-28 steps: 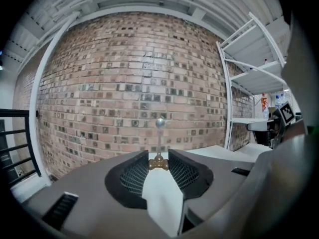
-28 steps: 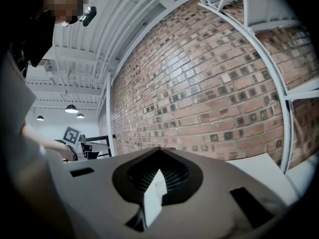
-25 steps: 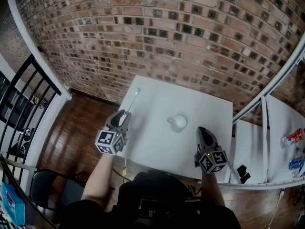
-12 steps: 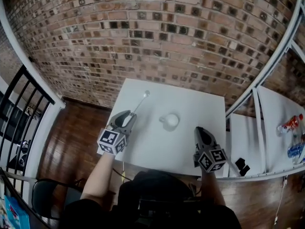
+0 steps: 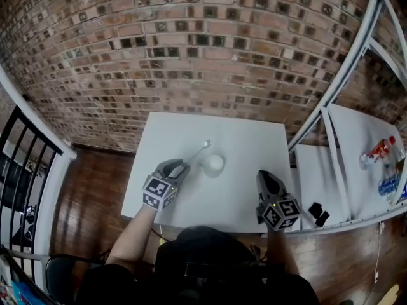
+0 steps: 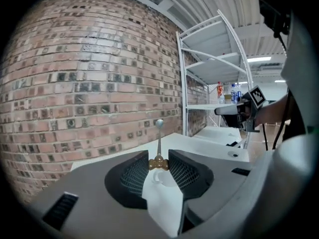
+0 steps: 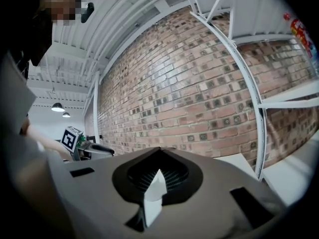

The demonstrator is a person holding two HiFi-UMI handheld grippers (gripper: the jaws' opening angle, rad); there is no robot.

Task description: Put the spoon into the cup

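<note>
Holding the spoon (image 6: 159, 133) by its gold knobbed handle end, your left hand-held gripper (image 6: 159, 162) pinches it between the pads. The bowl end points away toward the brick wall (image 6: 75, 83).

In the head view the spoon's bowl lies at frame centre, just up-left of the white cup (image 5: 214, 164), which stands on the counter (image 5: 248, 145).

Judgement: bring the bowl over the cup mouth first, tip it down inside the rim, then lower and release, so you do not nudge the cup.

Cup contents: nothing visible inside, though it is small in that view.

Your right hand-held gripper (image 5: 266, 176), lower right, has its jaws pressed together on nothing, well apart from the cup.
</note>
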